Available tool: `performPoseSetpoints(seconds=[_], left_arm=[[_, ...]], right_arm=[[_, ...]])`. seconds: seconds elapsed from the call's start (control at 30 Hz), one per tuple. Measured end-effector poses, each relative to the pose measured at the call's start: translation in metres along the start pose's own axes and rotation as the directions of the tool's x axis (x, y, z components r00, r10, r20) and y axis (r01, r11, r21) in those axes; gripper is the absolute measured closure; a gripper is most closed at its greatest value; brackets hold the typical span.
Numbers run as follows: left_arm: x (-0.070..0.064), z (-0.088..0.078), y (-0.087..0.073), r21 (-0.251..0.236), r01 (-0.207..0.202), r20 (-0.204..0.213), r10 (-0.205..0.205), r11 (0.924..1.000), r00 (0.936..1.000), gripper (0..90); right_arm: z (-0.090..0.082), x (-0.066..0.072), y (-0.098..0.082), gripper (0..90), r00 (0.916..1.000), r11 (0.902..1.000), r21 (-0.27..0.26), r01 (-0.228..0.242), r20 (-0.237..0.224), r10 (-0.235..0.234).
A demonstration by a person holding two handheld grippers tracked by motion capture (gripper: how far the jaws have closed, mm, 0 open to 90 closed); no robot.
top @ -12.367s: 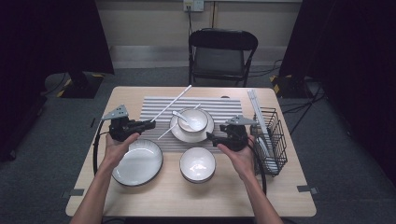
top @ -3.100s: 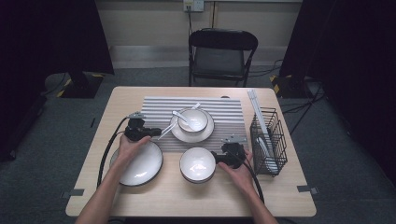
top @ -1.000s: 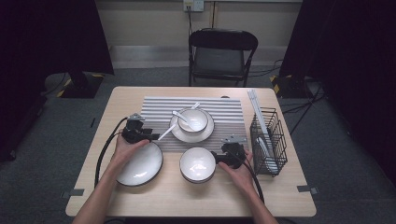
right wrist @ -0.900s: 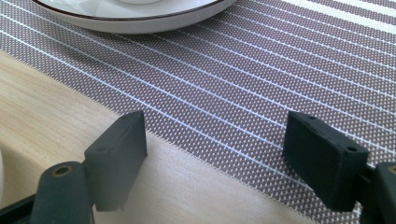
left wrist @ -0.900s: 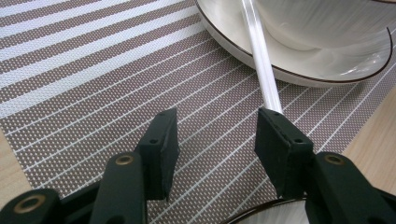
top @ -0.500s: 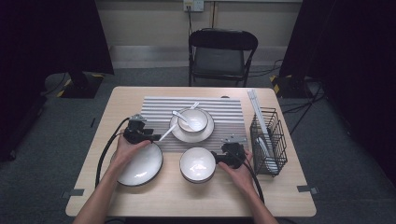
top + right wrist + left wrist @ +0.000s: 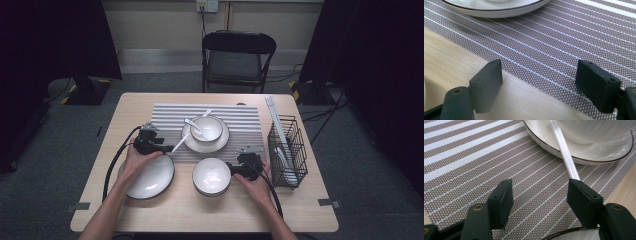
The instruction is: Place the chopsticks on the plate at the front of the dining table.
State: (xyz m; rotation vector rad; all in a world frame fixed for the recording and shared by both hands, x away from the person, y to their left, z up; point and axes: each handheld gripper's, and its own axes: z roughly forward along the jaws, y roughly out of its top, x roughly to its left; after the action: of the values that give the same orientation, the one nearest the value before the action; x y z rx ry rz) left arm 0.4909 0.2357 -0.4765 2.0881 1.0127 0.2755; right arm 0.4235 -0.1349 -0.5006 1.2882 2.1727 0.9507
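Left gripper [image 7: 537, 195]: jaws just opening, now well apart; nothing clamped; white chopstick [image 7: 564, 148] ends at inner edge of one pad, whether touching cannot tell
Right gripper [image 7: 539, 82]: jaws wide, empty, over table [image 7: 446, 57] edge of striped placemat [image 7: 564, 37], just beside near bowl [image 7: 211, 176]
Empty plate [image 7: 150, 179] under left hand [image 7: 137, 160]
Chopstick runs from gripper up onto saucer [image 7: 584, 155] rim, leaning against far bowl [image 7: 207, 128]; spoon [image 7: 192, 125] in that bowl
Wire rack [image 7: 287, 150] at table right
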Motion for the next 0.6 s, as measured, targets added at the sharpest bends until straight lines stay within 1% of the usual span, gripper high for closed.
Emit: performPoseSetpoints(seconds=[0.17,0.2,0.23,0.27,0.33,0.4,0.43,0.5,0.6], left_arm=[[0.0000,0.0001,0.0001,0.000,0.002,0.001,-0.002,1.0000,1.0000,34.2],[0.0001,0.0003,0.0001,0.004,-0.004,0.001,0.004,1.0000,1.0000,34.0],[-0.0007,0.0014,-0.0001,-0.001,0.000,-0.004,0.000,1.0000,1.0000,33.5],[-0.0002,0.0013,0.0002,0.010,-0.010,-0.007,0.010,0.9999,0.9999,33.1],[-0.0005,0.0027,-0.0005,0.020,-0.005,-0.027,0.006,0.9998,0.9996,33.3],[-0.0006,0.0036,-0.0007,0.019,-0.001,-0.011,0.001,0.9998,0.9999,33.2],[-0.0008,0.0036,-0.0005,0.021,-0.006,-0.015,0.007,0.9997,0.9999,32.6],[-0.0015,0.0042,-0.0001,0.018,-0.006,-0.011,0.006,0.9998,0.9999,31.7],[-0.0024,0.0051,0.0002,0.022,-0.011,-0.016,0.011,0.9997,0.9998,30.5]], right_arm=[[0.0000,0.0000,0.0000,21.0,1.0000,1.0000,0.000,0.000,0.000,0.000],[0.0000,0.0000,0.0000,21.0,1.0000,1.0000,0.000,0.000,0.000,0.000],[0.0000,0.0000,0.0000,21.0,1.0000,1.0000,0.000,0.000,0.000,0.000],[0.0000,0.0000,0.0000,20.9,1.0000,1.0000,0.000,0.000,0.000,0.000],[0.0000,0.0000,0.0000,21.0,1.0000,1.0000,0.000,0.000,0.000,0.000],[0.0000,0.0000,0.0000,21.0,1.0000,1.0000,0.000,0.000,0.000,0.000],[0.0000,0.0000,0.0000,21.0,1.0000,1.0000,0.000,0.000,0.000,0.000],[0.0000,0.0000,0.0000,21.0,1.0000,1.0000,0.000,0.000,0.000,0.000],[0.0000,0.0000,0.0000,21.0,1.0000,1.0000,0.000,0.000,0.000,0.000]])
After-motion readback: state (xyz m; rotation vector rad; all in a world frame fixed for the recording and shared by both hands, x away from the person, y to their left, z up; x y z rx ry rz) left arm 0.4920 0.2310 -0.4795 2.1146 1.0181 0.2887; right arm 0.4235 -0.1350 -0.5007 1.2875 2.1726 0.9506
